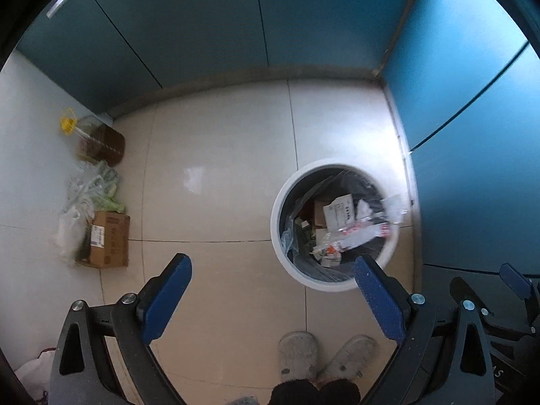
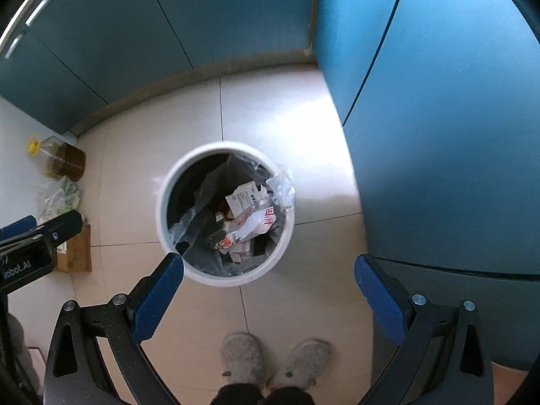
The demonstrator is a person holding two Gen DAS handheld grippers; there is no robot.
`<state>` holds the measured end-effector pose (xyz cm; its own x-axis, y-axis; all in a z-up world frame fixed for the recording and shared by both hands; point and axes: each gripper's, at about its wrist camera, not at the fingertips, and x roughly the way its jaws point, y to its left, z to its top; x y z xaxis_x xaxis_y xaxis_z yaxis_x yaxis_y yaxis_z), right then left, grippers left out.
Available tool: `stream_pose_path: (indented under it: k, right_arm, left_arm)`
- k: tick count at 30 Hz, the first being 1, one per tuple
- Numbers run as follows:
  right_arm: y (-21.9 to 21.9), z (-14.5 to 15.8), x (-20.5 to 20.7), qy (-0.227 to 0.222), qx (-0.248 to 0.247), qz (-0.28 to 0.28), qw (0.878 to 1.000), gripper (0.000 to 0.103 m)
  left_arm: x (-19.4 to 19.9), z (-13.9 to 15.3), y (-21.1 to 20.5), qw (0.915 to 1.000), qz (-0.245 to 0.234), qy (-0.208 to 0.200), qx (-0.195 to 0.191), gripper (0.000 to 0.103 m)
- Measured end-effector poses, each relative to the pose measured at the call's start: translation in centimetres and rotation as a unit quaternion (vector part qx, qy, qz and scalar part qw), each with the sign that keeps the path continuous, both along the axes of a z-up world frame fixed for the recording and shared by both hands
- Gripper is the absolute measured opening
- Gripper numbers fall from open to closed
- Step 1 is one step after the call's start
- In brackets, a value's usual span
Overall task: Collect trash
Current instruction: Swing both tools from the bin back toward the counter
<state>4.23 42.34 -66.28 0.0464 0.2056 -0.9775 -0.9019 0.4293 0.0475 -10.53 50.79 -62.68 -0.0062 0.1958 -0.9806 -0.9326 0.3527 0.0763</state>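
Setting: a tiled kitchen floor [image 1: 219, 155] hemmed by teal cabinets [image 1: 202, 27], seen from above through both wrist cameras.
Bin: a round white trash bin [image 2: 162, 209] stood on the floor near the cabinet corner, lined with a dark bag [image 2: 202, 182] whose clear plastic edge spilled over the rim on the cabinet side.
Trash: crumpled wrappers, a white printed carton and paper scraps [image 2: 249, 216] lay inside the bin, heaped toward the cabinet side.
Left gripper [image 1: 273, 298]: jaws stood wide apart, nothing between the blue pads; it pointed at the floor beside the bin.
Right gripper [image 2: 270, 298]: jaws likewise spread wide and empty, hanging above the near rim of the bin.
Person: two grey slippers [image 2: 273, 359] stood side by side on the tiles, just short of the bin.
Wall side: an oil jug with a yellow cap [image 1: 98, 141], a clear plastic bag [image 1: 91, 185] and a cardboard box [image 1: 109, 239] sat in a row along the pale wall, well apart from the bin.
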Motion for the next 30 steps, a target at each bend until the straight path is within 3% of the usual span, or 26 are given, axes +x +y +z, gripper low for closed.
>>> stream_pose_path:
  k: [12, 18, 25, 30]
  right_arm:
    - [-6.8, 22.3, -1.5, -0.013, 0.052, -0.003, 0.999, 0.102]
    - [-11.1, 32.0, -2.6, -0.011, 0.069, -0.003, 0.998, 0.102]
    - [-14.4, 39.4, -4.1, 0.006, 0.104, -0.004, 0.995, 0.102]
    - [-16.8, 42.3, -1.5, 0.052, 0.150, -0.073, 0.985, 0.102]
  left_arm:
    - [-1.6, 19.2, -7.1, 0.9986, -0.014, -0.043, 0.027, 0.099]
    - [-2.7, 26.4, -10.3, 0.9973, -0.032, -0.055, 0.038, 0.099]
    - [-4.2, 32.8, -12.3, 0.9954, -0.030, -0.074, 0.053, 0.098]
    - [-1.6, 36.7, -13.6, 0.9912, -0.070, -0.058, 0.096, 0.098]
